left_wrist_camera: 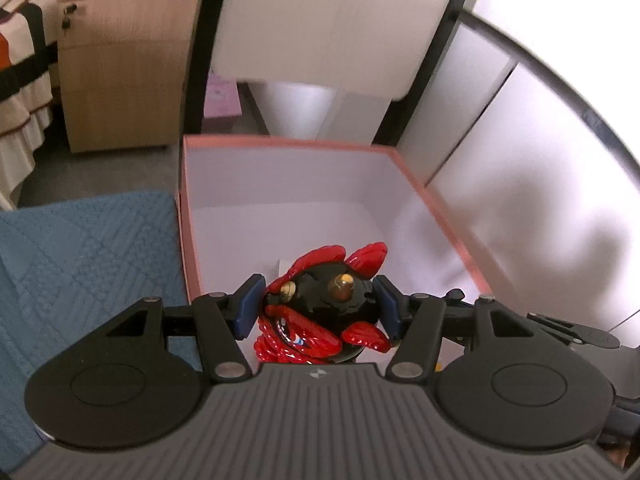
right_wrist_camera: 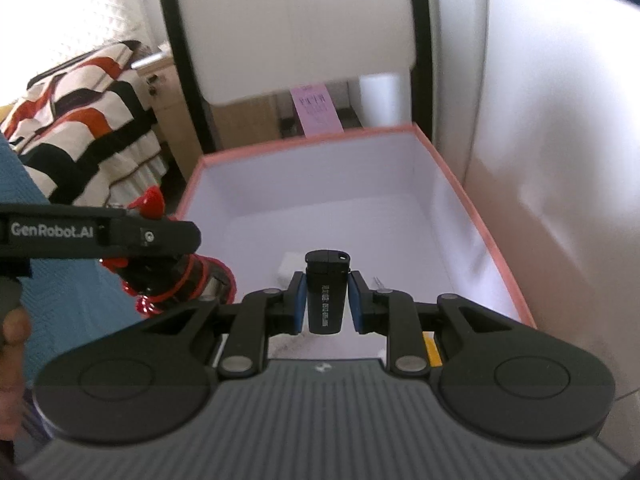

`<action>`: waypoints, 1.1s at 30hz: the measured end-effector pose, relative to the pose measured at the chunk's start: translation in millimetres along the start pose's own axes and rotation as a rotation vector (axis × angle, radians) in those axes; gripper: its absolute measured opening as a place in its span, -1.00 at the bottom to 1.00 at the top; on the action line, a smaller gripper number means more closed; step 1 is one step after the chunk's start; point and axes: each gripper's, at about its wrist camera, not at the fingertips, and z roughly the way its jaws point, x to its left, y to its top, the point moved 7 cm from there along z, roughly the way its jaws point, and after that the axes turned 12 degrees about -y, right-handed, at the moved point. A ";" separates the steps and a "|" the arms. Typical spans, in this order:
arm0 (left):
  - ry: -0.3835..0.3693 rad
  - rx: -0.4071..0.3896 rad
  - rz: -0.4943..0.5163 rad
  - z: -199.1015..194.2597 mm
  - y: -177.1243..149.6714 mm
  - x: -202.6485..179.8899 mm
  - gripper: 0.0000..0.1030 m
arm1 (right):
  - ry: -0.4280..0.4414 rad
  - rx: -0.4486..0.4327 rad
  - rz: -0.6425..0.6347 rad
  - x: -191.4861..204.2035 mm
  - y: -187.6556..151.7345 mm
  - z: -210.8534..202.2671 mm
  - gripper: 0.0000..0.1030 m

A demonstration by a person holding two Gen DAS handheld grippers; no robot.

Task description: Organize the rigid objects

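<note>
Holding a glossy red-and-black figurine (left_wrist_camera: pixel 320 304) in your left gripper (left_wrist_camera: pixel 318 304), you have it pinched between the blue pads (left_wrist_camera: pixel 251 305) at the near-left corner of the pink box (left_wrist_camera: pixel 288 143), over its rim and apart from the floor inside. Your right gripper (right_wrist_camera: pixel 326 300) carries a black lighter (right_wrist_camera: pixel 326 292), upright, with both pads pressed to its sides, over the near middle of the same box. Neither tool has any slack: each is closed as far as its load allows.

You are in the carrying-and-placing step, both things brought to the box and neither set down yet. The next move, as I judge it, calls for lowering each one toward the white floor before you ease the fingers apart, since the figurine looks hard and glazed and a drop could chip it. Mind the near wall of the box on the way down.

Inside the box, just beyond the lighter, lies a small white block (right_wrist_camera: pixel 289 265), and a thin pale item beside the right pad is too small to name. Left of the box spreads a blue quilted cloth (left_wrist_camera: pixel 88 248); behind it stand a white chair back (left_wrist_camera: pixel 328 20) and, further left, a wooden cabinet (left_wrist_camera: pixel 120 68).
</note>
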 end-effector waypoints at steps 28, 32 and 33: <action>-0.060 -0.007 0.005 -8.7 -18.8 -13.6 0.26 | 0.019 0.038 0.074 -17.2 -14.5 -0.7 -0.49; -0.095 -0.085 -0.012 -45.1 -13.4 -22.9 0.26 | 0.043 -0.007 0.095 -12.8 -1.4 -27.7 -0.49; -0.094 -0.110 -0.015 -54.3 -11.6 -24.5 0.26 | 0.049 -0.013 0.097 -11.1 0.3 -32.8 -0.49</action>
